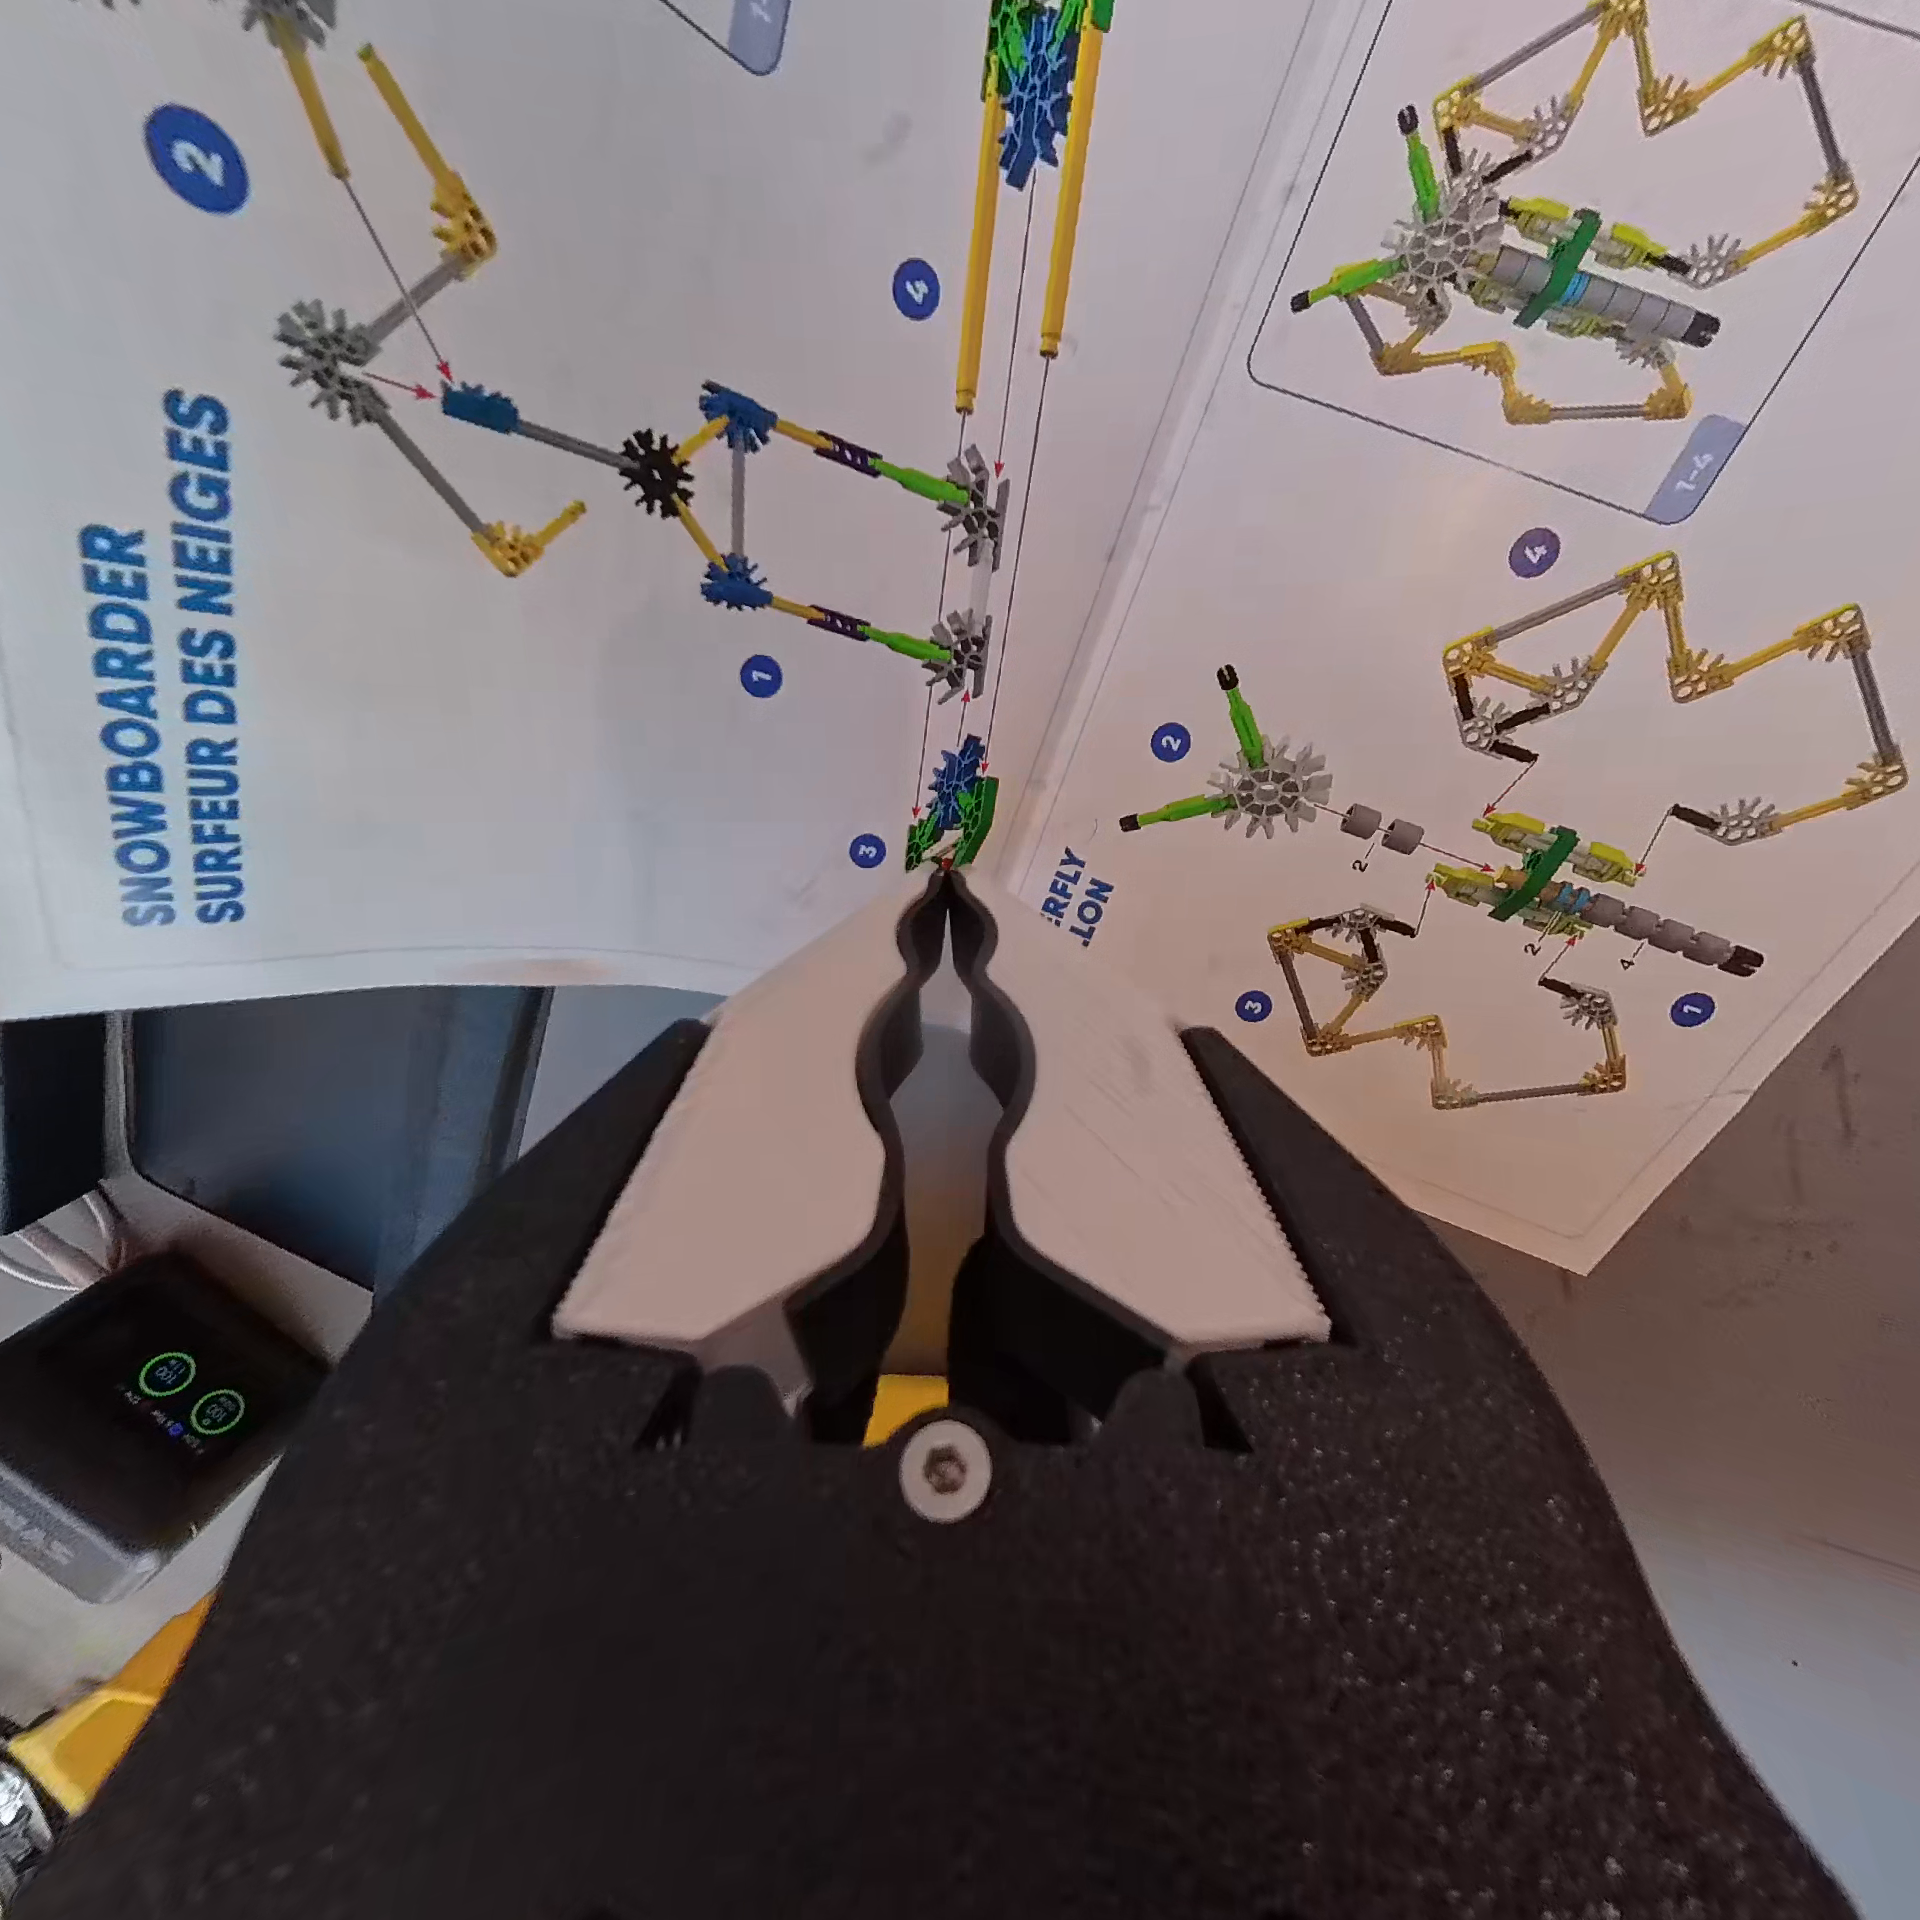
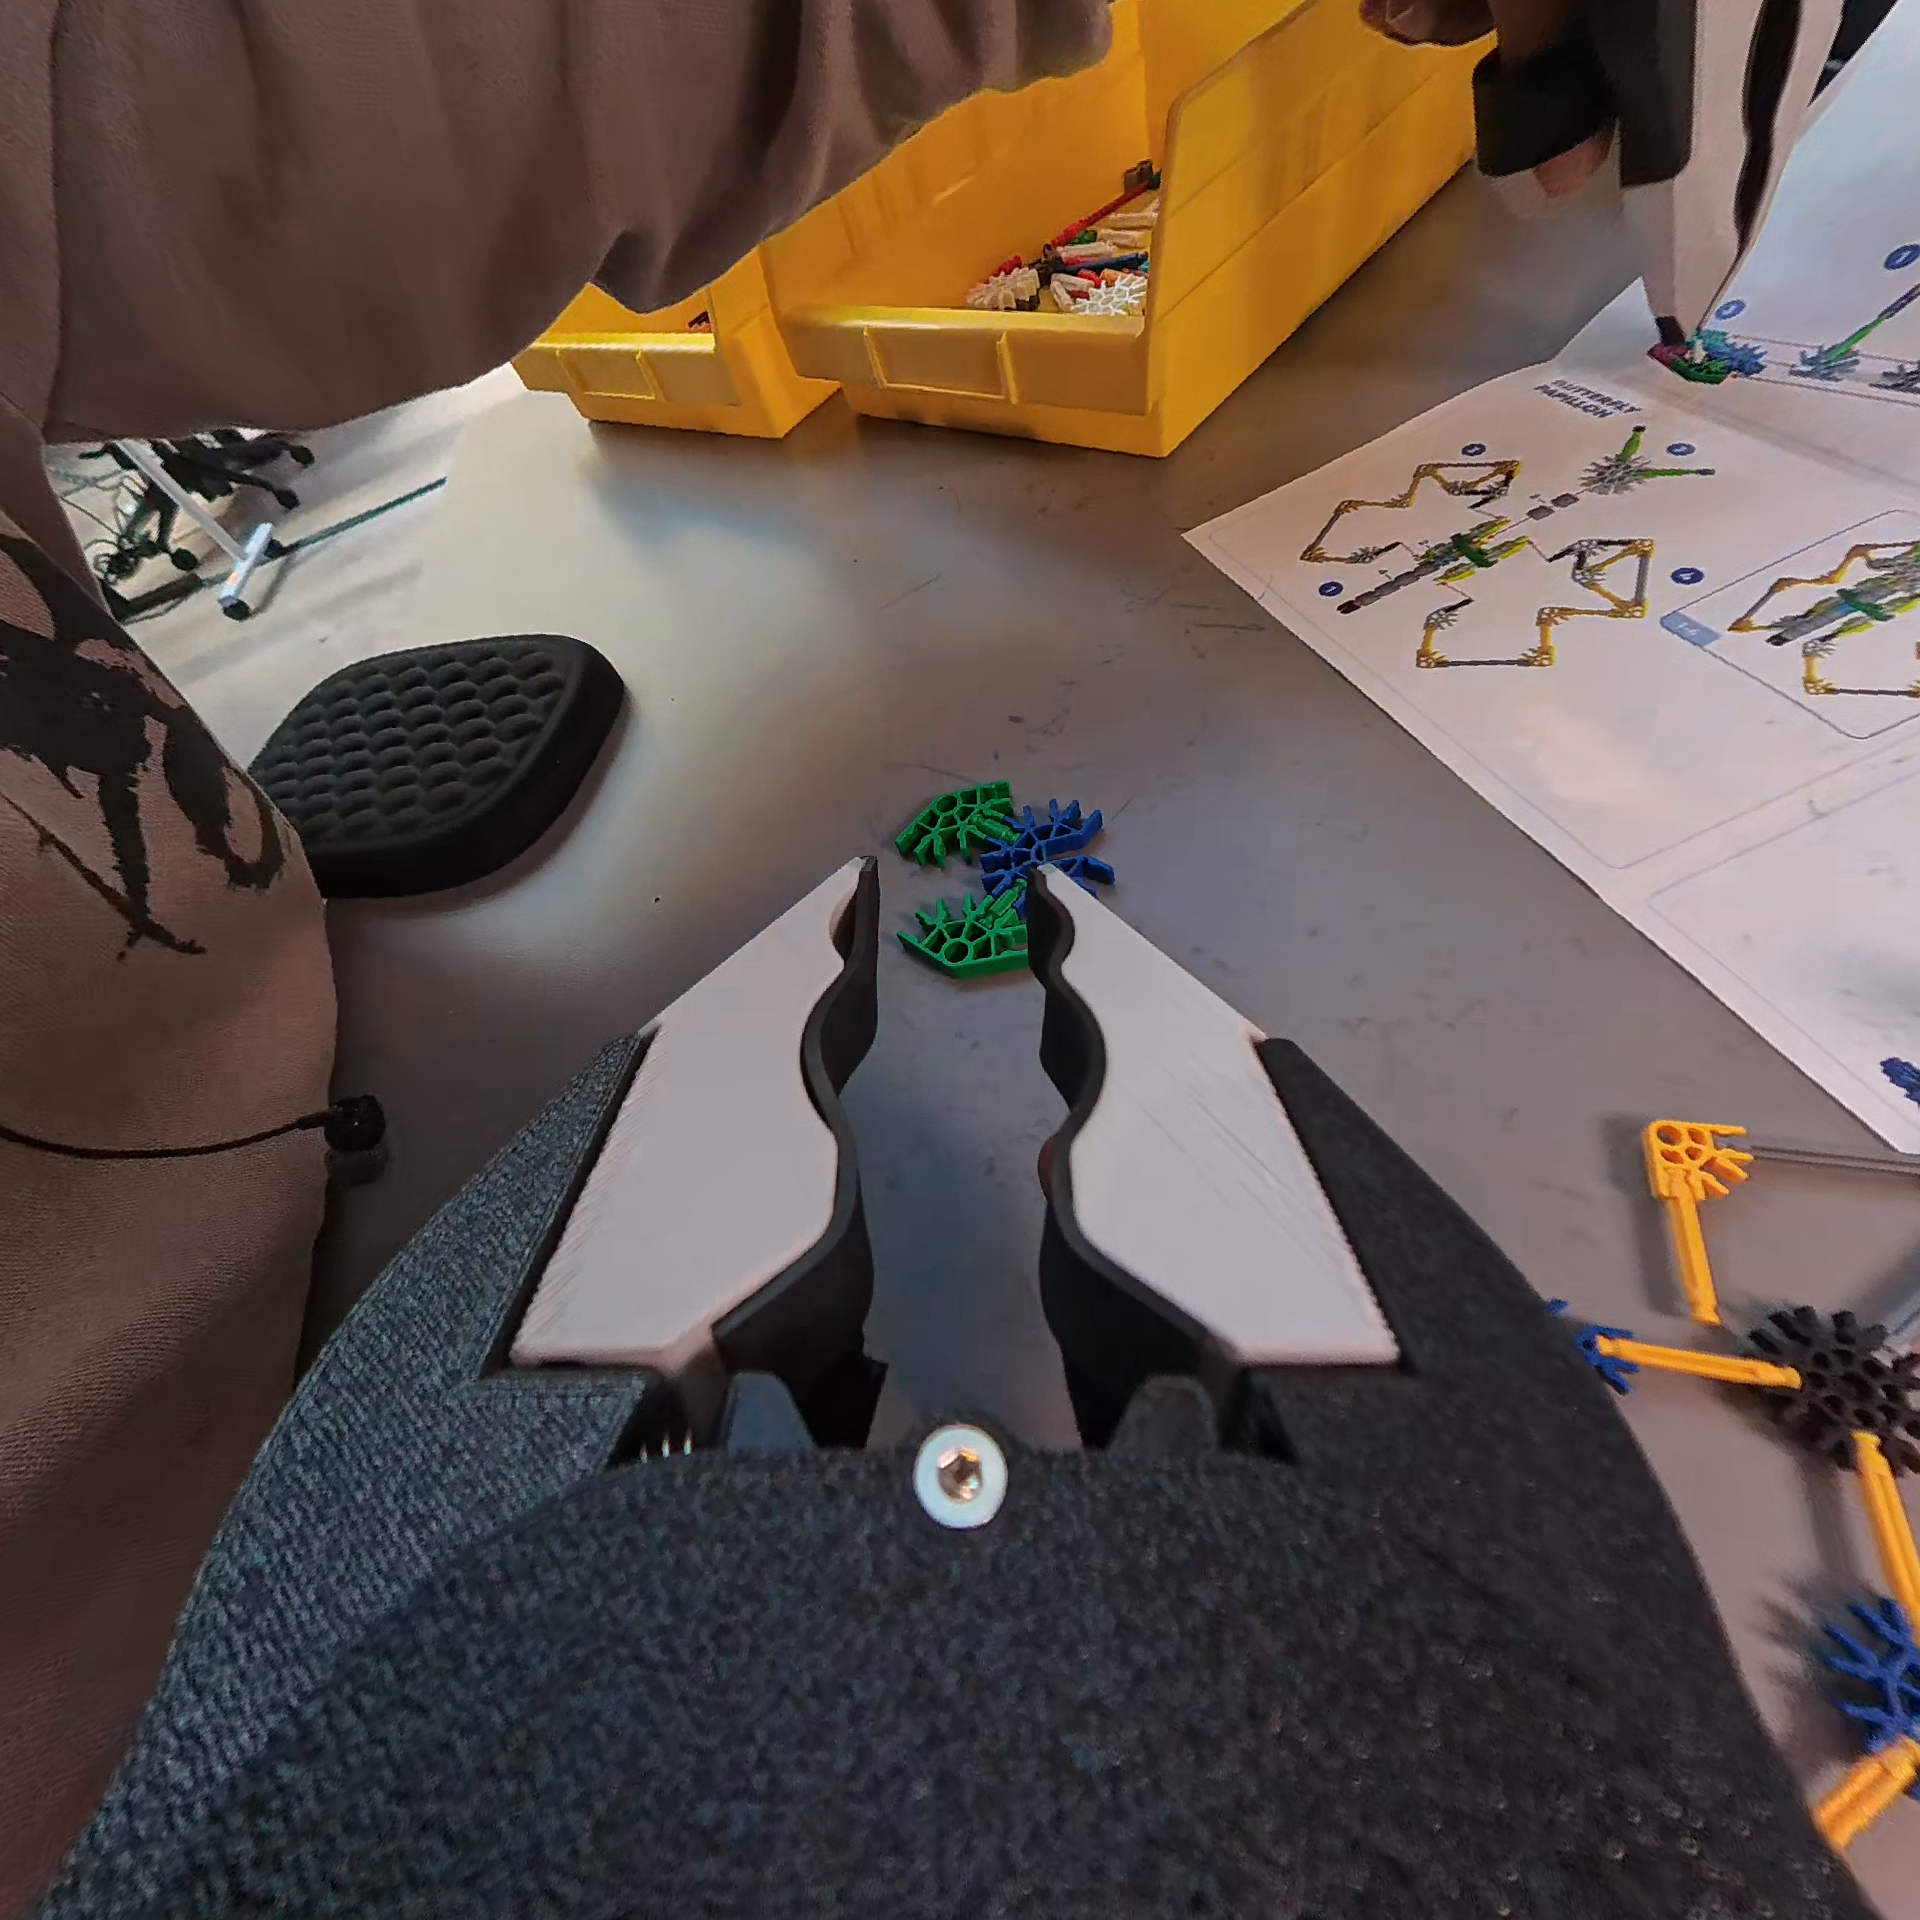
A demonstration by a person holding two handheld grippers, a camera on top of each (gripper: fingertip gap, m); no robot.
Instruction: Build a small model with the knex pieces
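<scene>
Grey tabletop [image 2: 831, 582] lies under my right gripper [image 2: 951, 883], whose fingers stand apart just above a small cluster of construction-toy connectors — two green connectors [image 2: 956, 821] and a blue snowflake connector [image 2: 1044, 847] joined together, lying flat right at my fingertips, the right tip just over the blue one. To the left of them sits a black honeycomb-textured pad [image 2: 436, 758], and beyond, two yellow bins [image 2: 1039, 364], the nearer one holding mixed toy pieces. My brown sleeve [image 2: 416, 187] crosses the top of that view and hides part of the bins. At the right edge lies a part-built figure [image 2: 1839, 1382] of yellow rods, a black hub and blue connectors, near the corner of the instruction booklet [image 2: 1621, 665]. My left gripper [image 1: 945, 881] points down at that open booklet [image 1: 520, 727], its tips pressed together with nothing visible between them, right at the centre fold on a printed green-and-blue drawing; whether they touch the paper I cannot tell. Below the page edge a small dark device with a lit screen [image 1: 166, 1413] shows at the left.
</scene>
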